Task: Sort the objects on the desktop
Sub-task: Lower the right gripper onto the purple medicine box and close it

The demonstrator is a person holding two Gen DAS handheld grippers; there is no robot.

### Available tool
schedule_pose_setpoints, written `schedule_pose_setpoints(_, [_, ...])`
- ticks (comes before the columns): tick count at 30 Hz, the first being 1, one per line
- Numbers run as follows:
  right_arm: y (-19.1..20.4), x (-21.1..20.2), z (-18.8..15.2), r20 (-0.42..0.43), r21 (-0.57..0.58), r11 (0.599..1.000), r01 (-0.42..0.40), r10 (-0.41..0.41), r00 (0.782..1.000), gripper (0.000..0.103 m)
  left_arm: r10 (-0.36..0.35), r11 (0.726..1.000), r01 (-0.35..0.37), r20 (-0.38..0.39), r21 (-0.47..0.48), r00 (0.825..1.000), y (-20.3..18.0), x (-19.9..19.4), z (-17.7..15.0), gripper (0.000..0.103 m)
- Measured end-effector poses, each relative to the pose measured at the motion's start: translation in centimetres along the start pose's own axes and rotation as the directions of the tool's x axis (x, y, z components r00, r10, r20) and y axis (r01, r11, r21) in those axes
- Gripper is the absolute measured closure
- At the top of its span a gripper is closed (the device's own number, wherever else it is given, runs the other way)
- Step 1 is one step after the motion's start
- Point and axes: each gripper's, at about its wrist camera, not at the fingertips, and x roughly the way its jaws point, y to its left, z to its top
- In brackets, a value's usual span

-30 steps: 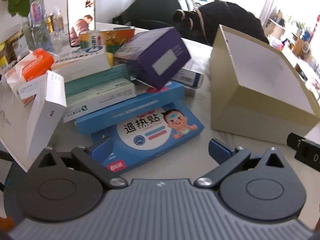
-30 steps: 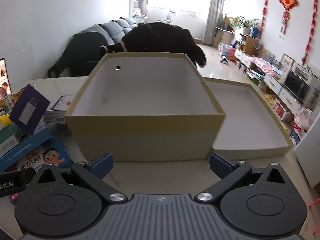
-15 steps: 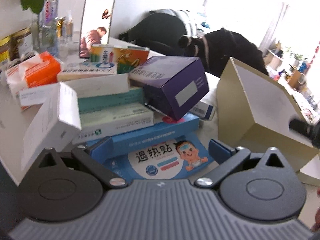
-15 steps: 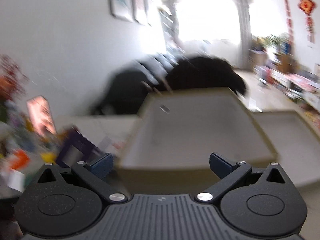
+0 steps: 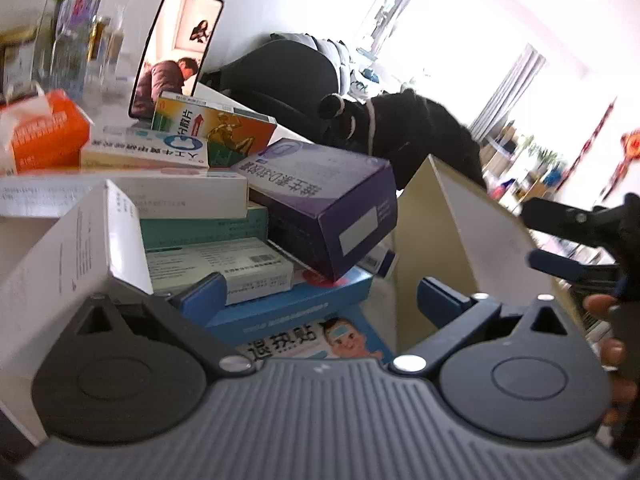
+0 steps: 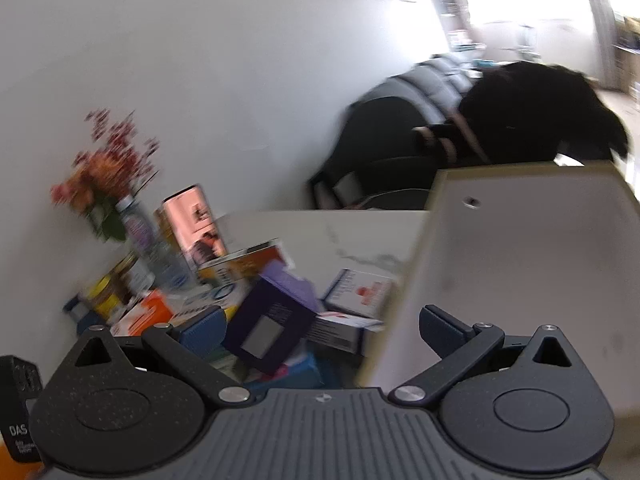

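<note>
A pile of medicine boxes lies on the white table. A purple box (image 5: 332,216) rests tilted on top; it also shows in the right wrist view (image 6: 272,328). Below it lie a long blue box (image 5: 296,308), a blue fever-patch box (image 5: 320,344) and a white-green box (image 5: 240,268). A white box (image 5: 72,256) stands at left. My left gripper (image 5: 320,296) is open and empty, close over the pile. My right gripper (image 6: 324,328) is open and empty, pointed at the purple box; it shows at the right edge of the left wrist view (image 5: 572,240). The beige open carton (image 6: 520,272) stands at right.
A phone (image 5: 176,52) stands propped behind the pile, with an orange tissue pack (image 5: 44,132), bottles and a flower vase (image 6: 104,184) at the left. A black dog (image 6: 540,116) and a dark chair are behind the table.
My left gripper has moved forward and lower, onto the pile. My right gripper has swung left from the carton toward the pile and now appears in the left wrist view.
</note>
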Motion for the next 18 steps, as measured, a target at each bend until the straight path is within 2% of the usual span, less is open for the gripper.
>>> schedule_pose_setpoints(3, [1.0, 1.8, 1.6, -0.051, -0.053, 0.998, -0.044, 0.041, 0.998, 0.000, -0.015, 1.000, 0.015, 0.028, 0.003, 1.000, 0.1, -0.4, 0.2, 0.000])
schedule_pose_setpoints(7, [2.0, 4.4, 3.8, -0.126, -0.117, 0.989, -0.091, 0.076, 0.989, 0.000, -0.011, 0.994, 0.002, 0.083, 0.112, 0.996, -0.7, -1.2, 0.2, 0.000])
schedule_pose_setpoints(9, [2.1, 6.1, 4.7, -0.178, -0.101, 0.988, -0.114, 0.095, 0.979, 0.000, 0.003, 0.991, -0.015, 0.094, 0.134, 0.996, -0.9, -1.4, 0.3, 0.000])
schedule_pose_setpoints(14, [1.8, 10.5, 6.2, -0.313, -0.037, 0.991, -0.130, 0.112, 0.943, 0.000, -0.043, 0.996, 0.038, 0.067, 0.078, 0.997, 0.4, -1.6, 1.4, 0.000])
schedule_pose_setpoints(18, [1.2, 13.2, 6.8, -0.386, 0.035, 0.989, -0.141, 0.144, 0.911, 0.001, -0.048, 0.996, 0.043, 0.064, 0.076, 0.997, 0.9, -1.4, 2.1, 0.000])
